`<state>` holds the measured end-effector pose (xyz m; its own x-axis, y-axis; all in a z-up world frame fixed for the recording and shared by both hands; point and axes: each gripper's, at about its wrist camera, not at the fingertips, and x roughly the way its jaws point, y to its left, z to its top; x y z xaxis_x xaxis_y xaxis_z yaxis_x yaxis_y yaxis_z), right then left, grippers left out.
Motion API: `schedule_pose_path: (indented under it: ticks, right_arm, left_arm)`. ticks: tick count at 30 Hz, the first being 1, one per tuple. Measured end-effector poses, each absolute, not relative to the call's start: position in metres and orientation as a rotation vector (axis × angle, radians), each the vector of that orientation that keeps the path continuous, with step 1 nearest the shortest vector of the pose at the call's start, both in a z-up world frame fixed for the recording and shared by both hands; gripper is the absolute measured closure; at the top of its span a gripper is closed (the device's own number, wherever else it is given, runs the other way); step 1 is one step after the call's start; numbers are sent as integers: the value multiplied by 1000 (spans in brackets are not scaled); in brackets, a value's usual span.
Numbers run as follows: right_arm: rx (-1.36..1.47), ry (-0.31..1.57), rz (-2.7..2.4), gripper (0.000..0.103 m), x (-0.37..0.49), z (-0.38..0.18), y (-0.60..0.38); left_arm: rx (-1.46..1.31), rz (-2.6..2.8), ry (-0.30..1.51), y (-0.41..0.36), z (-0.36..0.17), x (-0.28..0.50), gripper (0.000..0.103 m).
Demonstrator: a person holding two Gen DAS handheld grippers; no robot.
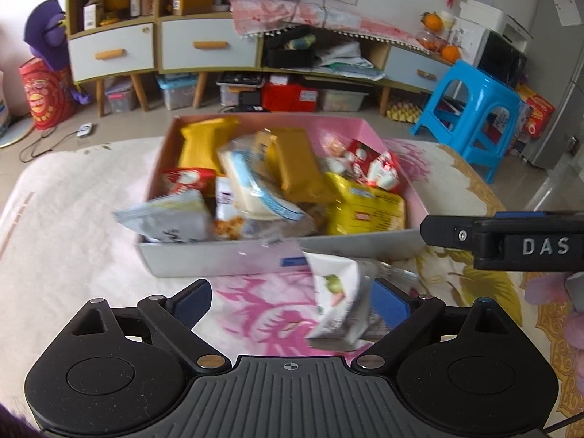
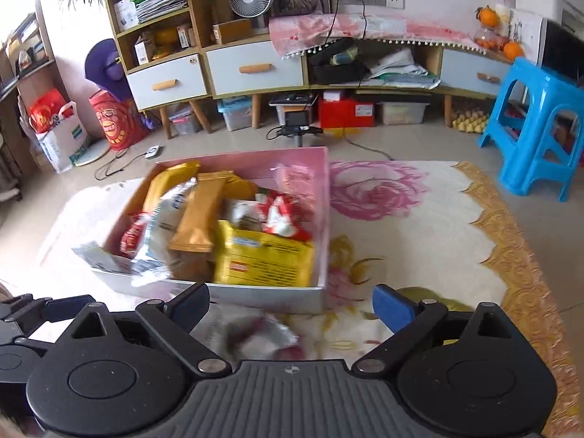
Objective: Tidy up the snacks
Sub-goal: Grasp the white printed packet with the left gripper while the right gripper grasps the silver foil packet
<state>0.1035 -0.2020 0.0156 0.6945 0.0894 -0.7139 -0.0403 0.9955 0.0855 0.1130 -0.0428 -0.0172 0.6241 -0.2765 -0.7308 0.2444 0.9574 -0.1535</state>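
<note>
A pink box (image 1: 226, 261) (image 2: 317, 189) sits on the flowered cloth, filled with several snack packs: gold bars (image 1: 297, 162), a yellow pack (image 1: 365, 210) (image 2: 262, 259), red-white candies (image 1: 368, 162). My left gripper (image 1: 292, 303) is open in front of the box's near wall; a blurred white snack packet (image 1: 339, 299) lies against its right finger (image 1: 388, 304). My right gripper (image 2: 292, 306) is open and empty, with the same packet (image 2: 255, 335) blurred below it. The right gripper's side shows in the left wrist view (image 1: 511, 241).
A blue plastic stool (image 1: 471, 113) (image 2: 536, 124) stands on the floor at the right. Low cabinets with drawers (image 2: 255, 69) line the far wall, with storage bins beneath. A red bag (image 2: 113, 120) stands at the left.
</note>
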Motion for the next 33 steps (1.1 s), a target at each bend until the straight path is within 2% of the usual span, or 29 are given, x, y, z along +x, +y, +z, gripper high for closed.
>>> schedule_pose_path:
  ticks: [8,10,11,12,13,14,15,18,31,33]
  right_arm:
    - [46,813,58,12,99,4,-221]
    - [43,820,46,12,99,2,-224]
    - [46,822,39,12,99,0,-227]
    - [53,826,32,12,100,-1,-229]
    - [61,830,28,12,101,-2,-231]
    - [71,835,23,12,102,-3,-233]
    - [80,838,17,12,102,-4,-234]
    - [111,852,3,12,105,-7,-236]
    - [173,961,-41,14,119,-26,-197]
    - [165,972,-38,19,122,-30,-187]
  left_arm:
    - [-43,-349,857,-69,-37,118,11]
    - [-48,-368,864,-73,-38,119,19]
    - [-52,-373,866,-75,-39,119,29]
    - [-53,-375,867,-75,-39,119,44]
    - [-56,-377,869,-75,-38,119,51]
    - [-66,-385,873,-74,-38,119,61]
    - [-72,-384,875,-73,-37,118,65]
    - [-63,-378,869,-70,-31,115,70]
    - [-97,-263,965,1,-27,105,71]
    - [-101,-250,973,10,-27,104,71]
